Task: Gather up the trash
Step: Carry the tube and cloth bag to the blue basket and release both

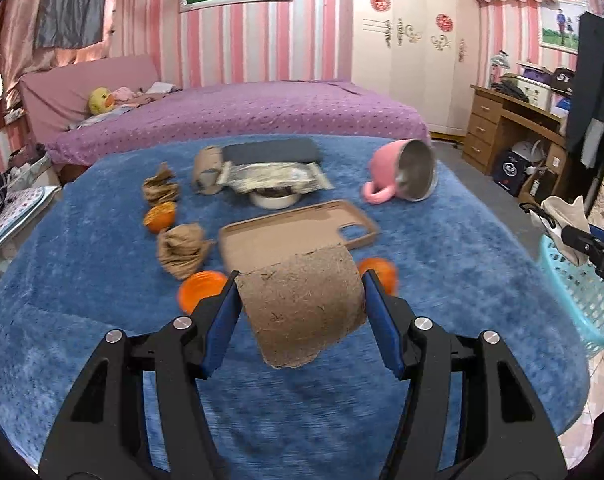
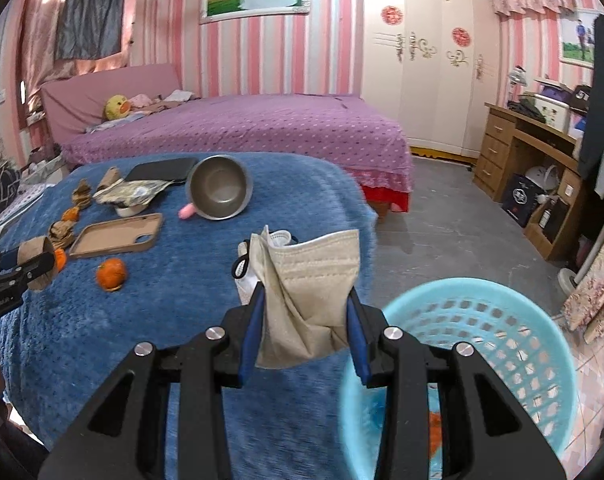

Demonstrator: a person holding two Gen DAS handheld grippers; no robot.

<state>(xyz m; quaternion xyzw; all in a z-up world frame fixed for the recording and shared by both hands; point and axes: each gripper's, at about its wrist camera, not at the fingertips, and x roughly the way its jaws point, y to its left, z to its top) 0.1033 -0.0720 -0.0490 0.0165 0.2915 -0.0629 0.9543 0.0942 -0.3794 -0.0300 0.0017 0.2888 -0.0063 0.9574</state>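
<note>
My right claw (image 2: pixel 303 322), clamped on the mask (image 2: pixel 309 280), has the basket (image 2: pixel 481 320) at four o'clock, nearer than my left claw (image 1: pixel 302 304), clamped on the tube (image 1: pixel 302 304).

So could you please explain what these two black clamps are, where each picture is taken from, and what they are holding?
They are hand-held two-finger grippers, each with a camera looking along its fingers. The left gripper clamps a brown cardboard tube. The right gripper clamps a beige face mask beside the light blue plastic basket. On the blue fleece blanket lie orange peels, crumpled brown paper, a tan phone case and a tipped pink mug.
</note>
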